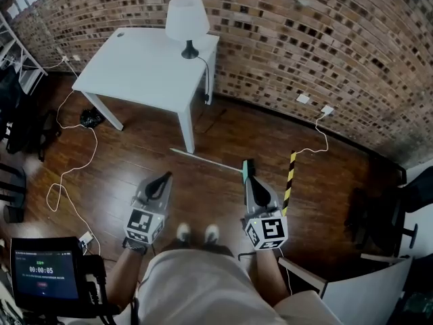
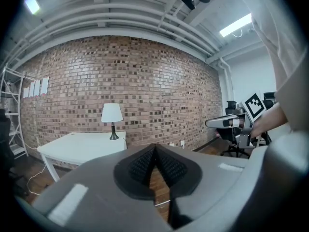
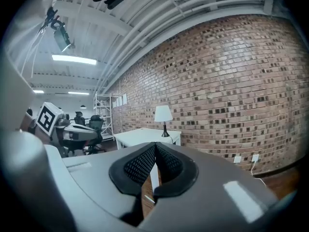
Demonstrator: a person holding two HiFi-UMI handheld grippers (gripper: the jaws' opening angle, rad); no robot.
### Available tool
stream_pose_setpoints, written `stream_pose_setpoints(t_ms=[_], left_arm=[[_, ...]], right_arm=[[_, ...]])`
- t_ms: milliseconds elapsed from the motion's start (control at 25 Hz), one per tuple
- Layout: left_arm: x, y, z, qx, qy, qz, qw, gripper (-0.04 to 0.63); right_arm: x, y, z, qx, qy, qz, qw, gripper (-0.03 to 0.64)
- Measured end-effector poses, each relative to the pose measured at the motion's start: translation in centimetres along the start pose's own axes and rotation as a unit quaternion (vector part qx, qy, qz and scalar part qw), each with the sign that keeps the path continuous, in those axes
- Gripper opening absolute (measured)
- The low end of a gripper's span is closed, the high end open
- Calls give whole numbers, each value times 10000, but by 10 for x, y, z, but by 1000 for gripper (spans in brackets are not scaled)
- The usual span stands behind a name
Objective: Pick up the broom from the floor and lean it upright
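The broom point(image 1: 206, 160) lies flat on the wooden floor in the head view. Its thin pale handle runs from beside the table leg toward the right, and its dark green head point(image 1: 248, 165) sits just past the right gripper's tip. My left gripper point(image 1: 164, 177) hovers short of the handle, to its left, jaws together and empty. My right gripper point(image 1: 248, 180) points at the broom head, also shut with nothing in it. The left gripper view shows the left gripper point(image 2: 154, 148) with its pads meeting. In the right gripper view, the right gripper point(image 3: 155, 145) has its pads closed too.
A white table point(image 1: 128, 73) with a white lamp point(image 1: 187, 19) stands against the brick wall. A yellow-and-black striped bar point(image 1: 290, 181) lies right of the broom head. White cables point(image 1: 74, 168) trail over the floor at left. Office chairs point(image 1: 379, 215) stand at right. My shoes point(image 1: 196, 233) are between the grippers.
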State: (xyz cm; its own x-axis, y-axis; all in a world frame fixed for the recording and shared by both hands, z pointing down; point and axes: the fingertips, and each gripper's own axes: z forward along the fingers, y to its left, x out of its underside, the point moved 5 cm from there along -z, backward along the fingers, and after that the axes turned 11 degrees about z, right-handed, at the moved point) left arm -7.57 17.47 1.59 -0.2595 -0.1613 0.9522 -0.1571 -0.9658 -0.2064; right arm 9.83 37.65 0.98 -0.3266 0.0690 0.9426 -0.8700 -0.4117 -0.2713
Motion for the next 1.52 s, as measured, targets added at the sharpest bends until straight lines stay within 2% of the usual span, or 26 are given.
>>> stream_pose_setpoints(t_ms=[200, 360, 480, 600, 800, 1040, 1240, 1400, 1520], left_arm=[[18, 11, 6, -133, 123, -96, 9998, 2], [27, 16, 9, -288, 268, -107, 9992, 2], [34, 20, 10, -427, 366, -92, 9984, 2], [46, 31, 11, -494, 447, -132, 9977, 2], [89, 74, 17, -566, 661, -365, 9955, 2], [129, 134, 50, -489, 859, -412, 9942, 2], [193, 171, 68, -508, 1252, -536, 9894, 2], [266, 190, 78, -620, 1583, -705, 9829, 2], [325, 198, 88, -758, 1790, -854, 9772, 2]], right_arm=[[10, -3, 23, -189, 162, -17, 9997, 14], [19, -7, 43, -517, 402, -13, 9979, 47], [26, -9, 54, -671, 653, -162, 9955, 54], [47, -14, 73, -620, 1053, -172, 9924, 53], [75, 1, 128, -704, 1380, -182, 9878, 54], [115, 10, 217, -722, 1733, 105, 9822, 54], [184, 10, 295, -838, 2306, -156, 9693, 44], [276, -5, 350, -677, 3029, -825, 9470, 49], [350, -20, 385, -724, 3446, -1039, 9302, 49]])
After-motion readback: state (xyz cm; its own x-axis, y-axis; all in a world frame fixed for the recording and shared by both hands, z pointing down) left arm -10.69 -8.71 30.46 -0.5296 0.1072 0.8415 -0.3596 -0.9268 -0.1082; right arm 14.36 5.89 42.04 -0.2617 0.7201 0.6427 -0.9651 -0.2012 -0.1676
